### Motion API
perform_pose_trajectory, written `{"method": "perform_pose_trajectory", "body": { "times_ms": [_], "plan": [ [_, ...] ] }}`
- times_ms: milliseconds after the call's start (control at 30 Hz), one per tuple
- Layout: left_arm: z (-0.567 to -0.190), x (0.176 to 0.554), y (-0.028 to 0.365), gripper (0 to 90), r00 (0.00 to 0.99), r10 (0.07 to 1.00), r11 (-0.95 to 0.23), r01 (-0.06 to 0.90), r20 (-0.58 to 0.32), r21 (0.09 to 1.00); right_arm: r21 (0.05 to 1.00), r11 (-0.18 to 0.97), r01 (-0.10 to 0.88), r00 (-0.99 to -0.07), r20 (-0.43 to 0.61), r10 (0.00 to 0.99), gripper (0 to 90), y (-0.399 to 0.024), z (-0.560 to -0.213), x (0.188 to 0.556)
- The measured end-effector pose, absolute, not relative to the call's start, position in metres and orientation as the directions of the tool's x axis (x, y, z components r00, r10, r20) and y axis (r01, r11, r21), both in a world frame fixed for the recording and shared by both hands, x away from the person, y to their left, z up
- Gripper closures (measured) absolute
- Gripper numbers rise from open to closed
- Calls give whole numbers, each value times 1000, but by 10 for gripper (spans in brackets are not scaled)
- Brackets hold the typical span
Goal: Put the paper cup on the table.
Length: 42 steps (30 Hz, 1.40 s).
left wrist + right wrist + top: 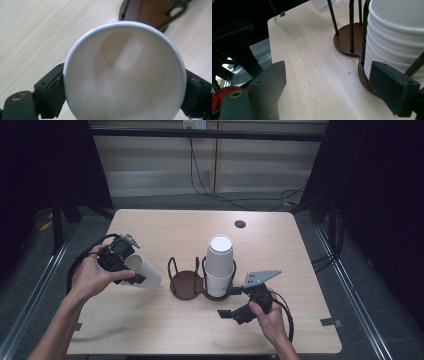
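On the left side I see my left gripper holding a single white paper cup. The cup lies almost on its side, with its open mouth toward the gripper's camera and its round bottom pointing away, toward the holder. In the left gripper view the white paper cup sits between the two black jaws, and each jaw presses on the outside wall near the rim, one at each side. So these jaws are closed on the cup. Whether the cup touches the light wooden table under it, I cannot tell.

Beyond the cup's bottom, away from these jaws, stands the dark brown cup holder with two round bases and black wire loops. Its left base is free. In its right base stands a tall stack of white paper cups, upright, inside the wire loops.

At the right side my right gripper is low over the table, just in front of the stack. In the right gripper view its jaws stand wide apart with only bare table between them. The one jaw at the right of that view is just beside the lower cups of the stack and the edge of the holder's base, but if it touches them I cannot tell.
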<state>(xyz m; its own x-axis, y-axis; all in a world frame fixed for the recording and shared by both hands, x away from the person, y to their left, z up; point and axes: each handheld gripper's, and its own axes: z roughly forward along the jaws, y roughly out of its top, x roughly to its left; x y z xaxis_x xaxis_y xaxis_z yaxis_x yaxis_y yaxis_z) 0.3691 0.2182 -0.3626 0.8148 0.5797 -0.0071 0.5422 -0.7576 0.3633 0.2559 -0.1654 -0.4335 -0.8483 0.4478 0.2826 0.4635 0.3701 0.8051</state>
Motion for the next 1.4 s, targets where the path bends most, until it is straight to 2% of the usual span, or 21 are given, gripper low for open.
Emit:
{"method": "perform_pose_trajectory", "body": {
  "times_ms": [133, 367, 667, 1033, 1400],
  "plan": [
    [-371, 378, 212, 120, 811, 585, -763, 555, -12, 331, 798, 375, 472, -845, 289, 449, 144, -165, -435, 256],
    [-380, 385, 200, 114, 817, 575, -786, 542, 30, 299, 792, 379, 479, -843, 293, 452, 144, -164, -436, 257],
    [-393, 394, 192, 105, 833, 550, -824, 529, 63, 202, 786, 382, 485, -841, 300, 450, 144, -164, -438, 258],
    [-398, 394, 183, 68, 829, 552, -823, 523, 93, 224, 773, 396, 496, -838, 306, 452, 144, -162, -440, 259],
    [-407, 396, 173, 62, 835, 541, -835, 518, 104, 185, 767, 404, 498, -838, 308, 450, 145, -161, -440, 258]
  ]
}}
